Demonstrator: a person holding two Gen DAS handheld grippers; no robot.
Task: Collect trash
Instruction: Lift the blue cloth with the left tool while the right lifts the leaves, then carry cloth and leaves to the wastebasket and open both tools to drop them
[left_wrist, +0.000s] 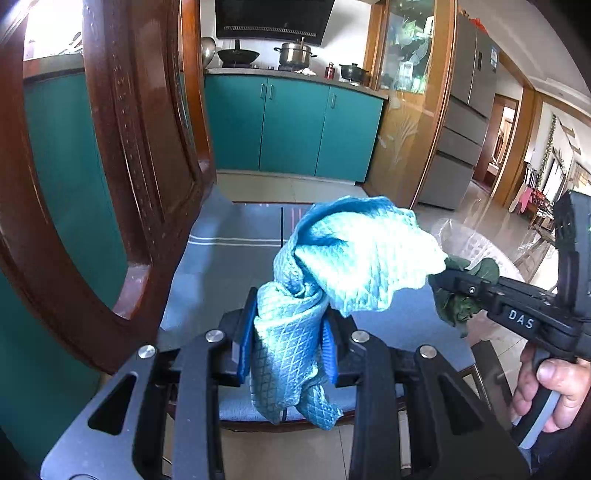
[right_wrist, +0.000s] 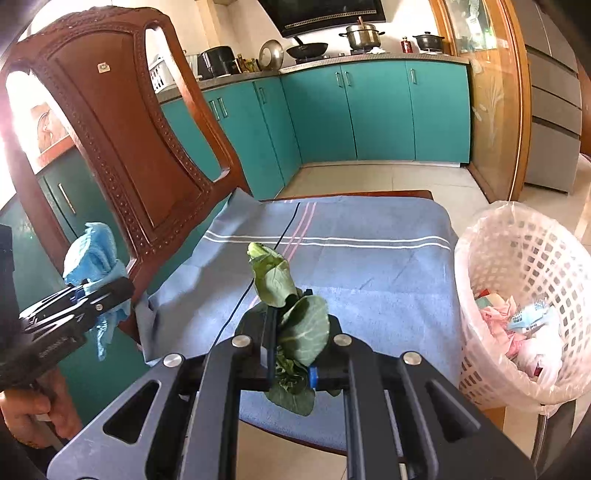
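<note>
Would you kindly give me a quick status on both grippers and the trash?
Left gripper shut on blue cloth. Right gripper shut on green leaf, above the chair seat. Lined trash basket to the right, path open.

**My count, kind by kind**

I hold two claws: my left claw and my right claw. I count one blue cloth, pinched in the left one, and one bunch of green leaves, pinched in the right; how many leaves are in it I cannot tell. There is one wooden chair with one blue towel over its seat. One white basket stands beside it, with scraps too jumbled to number. On the counter I see one wok, one steel pot and one black pot.
</note>
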